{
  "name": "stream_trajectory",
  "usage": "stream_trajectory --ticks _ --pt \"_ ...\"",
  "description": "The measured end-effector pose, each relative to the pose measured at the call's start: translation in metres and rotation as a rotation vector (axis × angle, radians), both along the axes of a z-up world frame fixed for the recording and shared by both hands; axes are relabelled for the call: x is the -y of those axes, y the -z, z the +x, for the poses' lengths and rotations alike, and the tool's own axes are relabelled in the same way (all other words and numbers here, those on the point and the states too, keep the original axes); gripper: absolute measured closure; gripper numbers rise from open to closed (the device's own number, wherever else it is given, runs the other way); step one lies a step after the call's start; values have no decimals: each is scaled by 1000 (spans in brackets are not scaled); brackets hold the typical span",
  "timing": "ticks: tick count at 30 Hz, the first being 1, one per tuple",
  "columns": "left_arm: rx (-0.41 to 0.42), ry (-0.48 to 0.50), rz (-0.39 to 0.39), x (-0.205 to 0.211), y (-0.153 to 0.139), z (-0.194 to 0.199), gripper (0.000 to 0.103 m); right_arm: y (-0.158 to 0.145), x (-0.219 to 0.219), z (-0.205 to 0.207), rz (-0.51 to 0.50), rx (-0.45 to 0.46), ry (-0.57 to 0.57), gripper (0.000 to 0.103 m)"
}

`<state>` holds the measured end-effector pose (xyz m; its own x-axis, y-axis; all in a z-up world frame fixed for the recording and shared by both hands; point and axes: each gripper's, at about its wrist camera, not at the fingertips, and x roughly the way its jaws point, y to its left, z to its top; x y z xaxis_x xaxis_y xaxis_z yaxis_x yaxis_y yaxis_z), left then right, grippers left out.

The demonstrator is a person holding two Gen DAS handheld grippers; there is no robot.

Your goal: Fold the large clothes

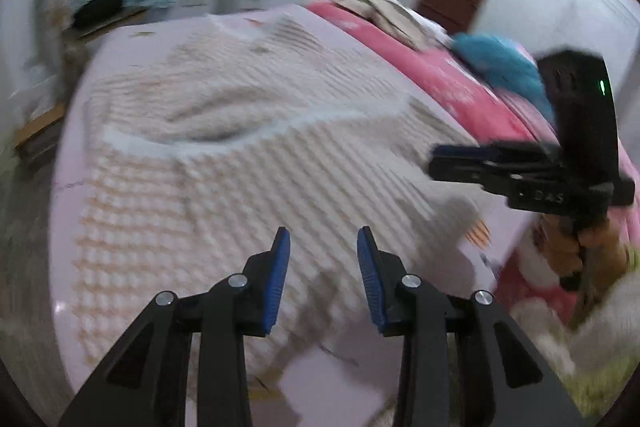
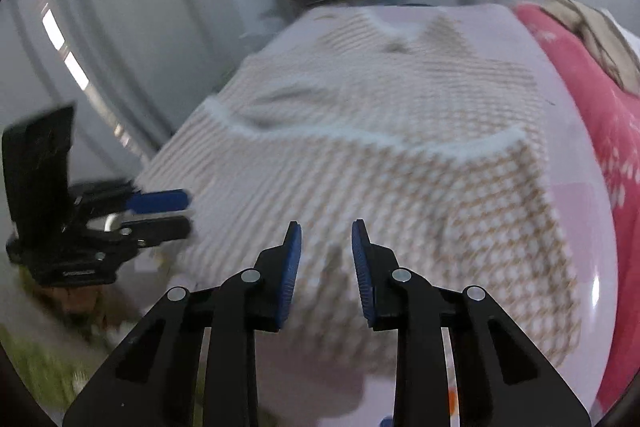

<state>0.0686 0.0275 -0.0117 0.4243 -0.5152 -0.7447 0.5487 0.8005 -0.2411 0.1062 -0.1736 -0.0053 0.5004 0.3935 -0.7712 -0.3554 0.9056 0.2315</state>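
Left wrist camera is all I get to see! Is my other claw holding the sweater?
Observer: No. In the right wrist view the right claw is open, with nothing between its pads. The sweater lies spread on the bed beneath it.
Operator: What's over on the side I can't see?
Observer: A pale curtain hangs beside the bed, on your left claw's side, with bright slits of light showing through it.
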Motion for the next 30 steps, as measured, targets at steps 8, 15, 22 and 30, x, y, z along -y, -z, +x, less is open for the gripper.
stream_trajectory --ticks 8,15,22,30 --pt "-38 -76 74 13 26 5 66 34 -5 9 -54 -82 41 78" --pt "0 -20 78 12 19 -18 66 17 -22 -31 -92 -4 -77 80" --pt "14 -84 87 2 17 -26 66 23 -17 -35 -126 -7 -23 80" --pt "-17 -187 129 -14 40 -22 65 47 20 -29 6 -94 69 79"
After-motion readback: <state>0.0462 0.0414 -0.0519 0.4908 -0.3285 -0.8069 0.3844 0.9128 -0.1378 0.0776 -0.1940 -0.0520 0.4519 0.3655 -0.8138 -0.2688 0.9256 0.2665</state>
